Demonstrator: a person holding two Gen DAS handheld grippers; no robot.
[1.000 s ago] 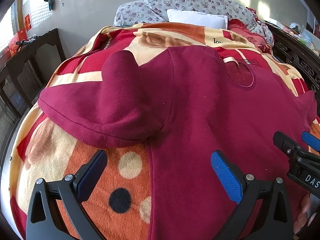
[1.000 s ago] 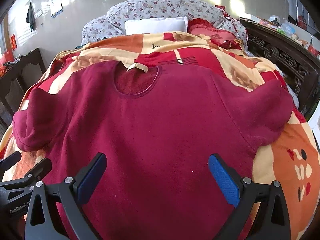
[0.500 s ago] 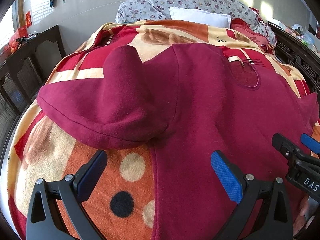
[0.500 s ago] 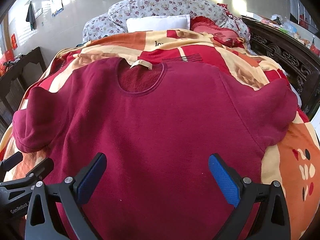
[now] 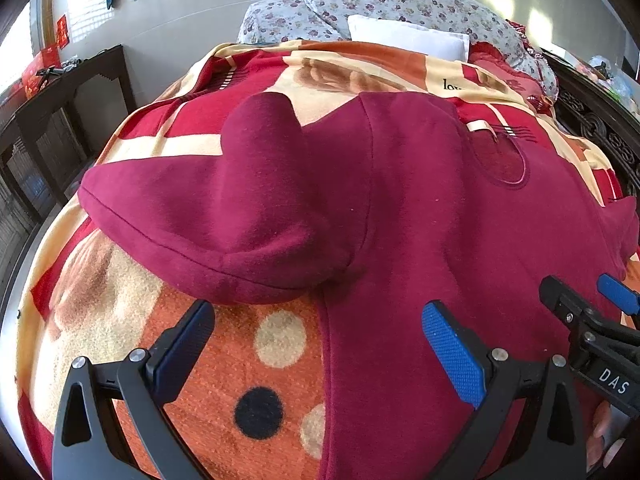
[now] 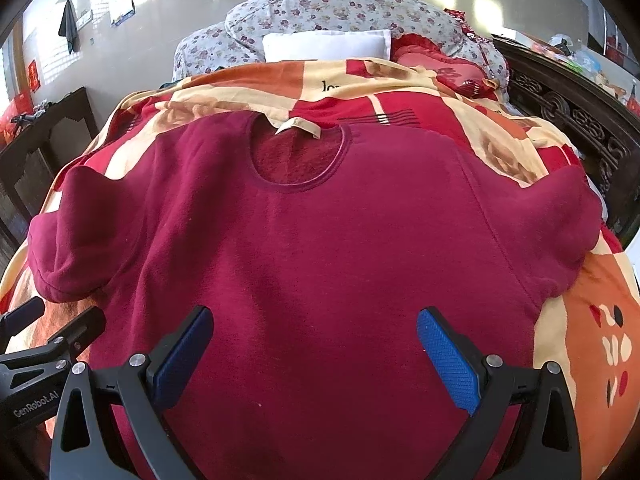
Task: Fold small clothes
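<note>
A: So, what has changed over the last second?

B: Very little in the garment itself. The maroon sweatshirt lies face up and spread flat on the patterned blanket, just as it did a second ago. What has moved is the cameras: both views have crept forward and the far end of the bed has slid down the frame a touch, so both tools look to be easing up the bed over the lower body of the shirt.

A: And the claws?

B: The left gripper has its fingers spread wide with nothing between them; it hovers over the shirt's side seam, one pad over the blanket and the other over maroon cloth. The right gripper is likewise spread wide and empty, over the middle of the shirt's lower body.

A: Where do the sleeves sit?

B: In the left wrist view the left sleeve is bunched at about 10 o'clock from that gripper, its cuff end turned toward the camera. In the right wrist view the other sleeve lies out at 2 o'clock, and the neckline with its cream label is at 12 o'clock, toward the floral pillows.

A: What does that mean for the fold?

B: I judge that no fold has begun yet. The slow advance with the fingers apart reads as lining up for a first grasp, probably the sleeves or side edges, though which I cannot say.
</note>
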